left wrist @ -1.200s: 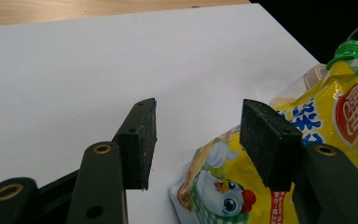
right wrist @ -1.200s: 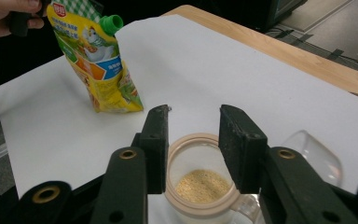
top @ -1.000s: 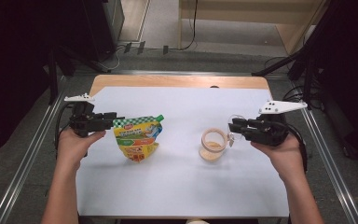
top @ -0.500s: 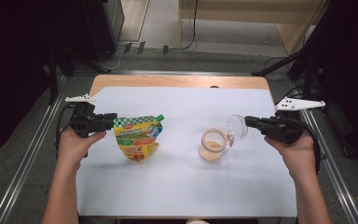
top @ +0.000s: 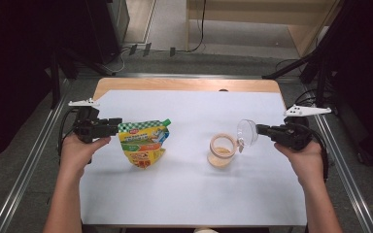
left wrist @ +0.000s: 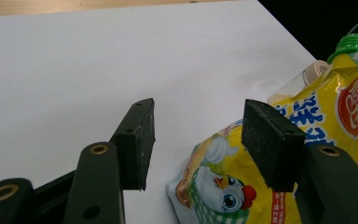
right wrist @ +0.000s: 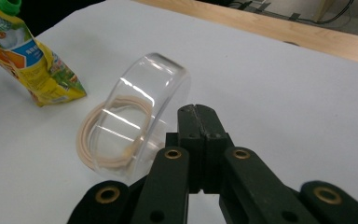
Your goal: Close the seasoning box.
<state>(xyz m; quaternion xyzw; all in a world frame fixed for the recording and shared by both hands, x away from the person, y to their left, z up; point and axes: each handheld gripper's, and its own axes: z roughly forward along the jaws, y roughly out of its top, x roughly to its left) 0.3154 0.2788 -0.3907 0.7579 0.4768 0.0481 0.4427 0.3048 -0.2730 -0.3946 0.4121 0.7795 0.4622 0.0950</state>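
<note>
On the white-covered desk point(top: 184, 194), the right tongs point(top: 258, 129) are pressed together on the rim of a clear lid point(top: 246, 132), tilted just beside the open jar point(top: 221, 150). Left tongs point(top: 118, 127) stand spread around the edge of the yellow pouch point(top: 143, 142), which stands well apart from the jar. Bare white surface lies between them and toward the near edge; wood shows at the far edge.

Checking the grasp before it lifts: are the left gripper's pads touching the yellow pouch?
Apart. The left gripper view shows the left gripper open, white table between its pads and the yellow pouch.

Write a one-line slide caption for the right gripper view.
Right gripper holds clear lid over open jar.
</note>
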